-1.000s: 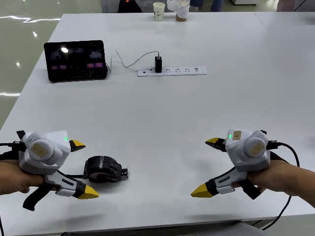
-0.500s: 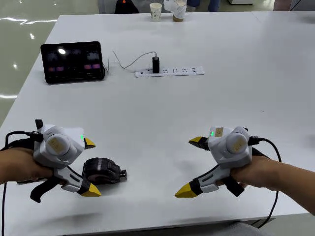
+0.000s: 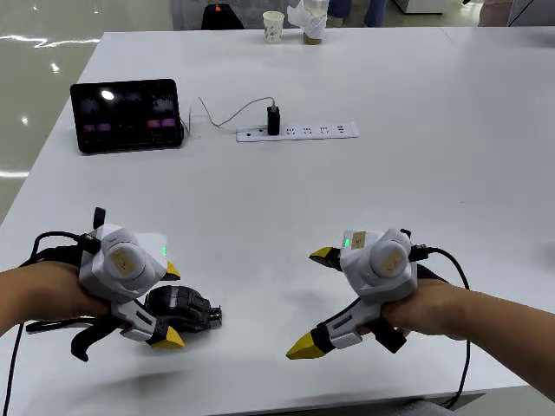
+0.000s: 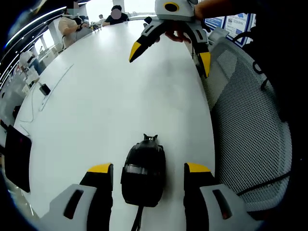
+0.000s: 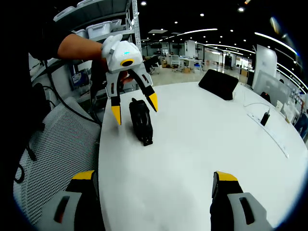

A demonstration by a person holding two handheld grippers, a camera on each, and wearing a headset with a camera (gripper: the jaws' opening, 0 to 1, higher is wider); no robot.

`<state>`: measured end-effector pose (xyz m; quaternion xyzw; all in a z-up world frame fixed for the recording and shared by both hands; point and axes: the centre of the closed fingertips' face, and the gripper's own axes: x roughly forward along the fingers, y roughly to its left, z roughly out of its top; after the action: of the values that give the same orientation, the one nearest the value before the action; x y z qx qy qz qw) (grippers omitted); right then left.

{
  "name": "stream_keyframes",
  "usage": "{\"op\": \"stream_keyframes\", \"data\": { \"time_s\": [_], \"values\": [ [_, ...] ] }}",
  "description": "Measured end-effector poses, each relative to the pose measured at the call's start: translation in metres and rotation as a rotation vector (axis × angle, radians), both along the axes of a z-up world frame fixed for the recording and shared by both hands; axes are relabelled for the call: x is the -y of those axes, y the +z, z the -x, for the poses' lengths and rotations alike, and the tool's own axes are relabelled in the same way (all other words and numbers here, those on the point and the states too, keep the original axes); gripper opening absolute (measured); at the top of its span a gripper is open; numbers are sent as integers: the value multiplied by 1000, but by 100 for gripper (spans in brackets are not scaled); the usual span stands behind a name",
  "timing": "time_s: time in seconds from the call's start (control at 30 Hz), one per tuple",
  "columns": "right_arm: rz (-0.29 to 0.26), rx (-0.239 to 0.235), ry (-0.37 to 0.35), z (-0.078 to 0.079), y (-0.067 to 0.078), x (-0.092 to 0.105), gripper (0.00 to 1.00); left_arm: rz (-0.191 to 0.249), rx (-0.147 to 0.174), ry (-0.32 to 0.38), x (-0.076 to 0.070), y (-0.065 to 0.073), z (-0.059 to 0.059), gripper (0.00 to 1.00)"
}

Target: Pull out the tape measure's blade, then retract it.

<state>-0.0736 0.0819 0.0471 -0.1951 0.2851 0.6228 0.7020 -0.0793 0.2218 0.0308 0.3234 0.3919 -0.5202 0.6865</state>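
Note:
A black tape measure [image 3: 184, 307] lies on the white table [image 3: 286, 199] near its front left edge, blade hook pointing right. My left gripper [image 3: 170, 304] is open, with one yellow-tipped jaw on each side of the case. In the left gripper view the tape measure [image 4: 143, 169] sits between the jaws of the left gripper [image 4: 148, 168], a small gap showing on both sides. My right gripper [image 3: 311, 302] is open and holds nothing, a hand's width to the right of the tape. From the right gripper [image 5: 154, 176] the tape measure [image 5: 141, 120] is seen ahead.
A dark tablet [image 3: 128, 114] stands at the back left. A white power strip [image 3: 299, 132] with a plugged charger lies behind the middle. Paper cups [image 3: 274, 26] stand at the far edge. A mesh chair [image 4: 250, 125] is beside the table's front edge.
My left gripper has moved right until its jaws straddle the tape measure. My right gripper has moved left, closer to the tape. The tape measure has stayed in place.

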Motion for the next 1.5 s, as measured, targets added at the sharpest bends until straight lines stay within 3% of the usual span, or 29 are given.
{"op": "stream_keyframes", "data": {
  "time_s": [0.13, 0.23, 0.33, 0.47, 0.7, 1.0, 1.5],
  "values": [
    [-1, -3, 4, -1, 0, -3, 99, -13, 3, -11, 0, -1, -1, 48],
    [-1, -2, 10, -1, 0, -4, 99, -31, 9, -40, -1, -1, -1, 35],
    [0, 0, 14, -1, -1, -4, 99, -42, 46, -28, -2, -2, -8, 29],
    [6, 4, 17, -2, -3, -5, 99, -34, 34, -24, -1, -3, -5, 28],
    [24, 3, 29, -7, -13, -10, 99, -56, 55, -32, 0, -7, -4, 28],
    [52, 4, 74, -7, -26, -34, 99, -65, 51, -7, 1, -8, -5, 28],
    [62, 2, 109, -6, -31, -67, 99, -43, 45, -10, 1, -7, -5, 29]
  ]
}}
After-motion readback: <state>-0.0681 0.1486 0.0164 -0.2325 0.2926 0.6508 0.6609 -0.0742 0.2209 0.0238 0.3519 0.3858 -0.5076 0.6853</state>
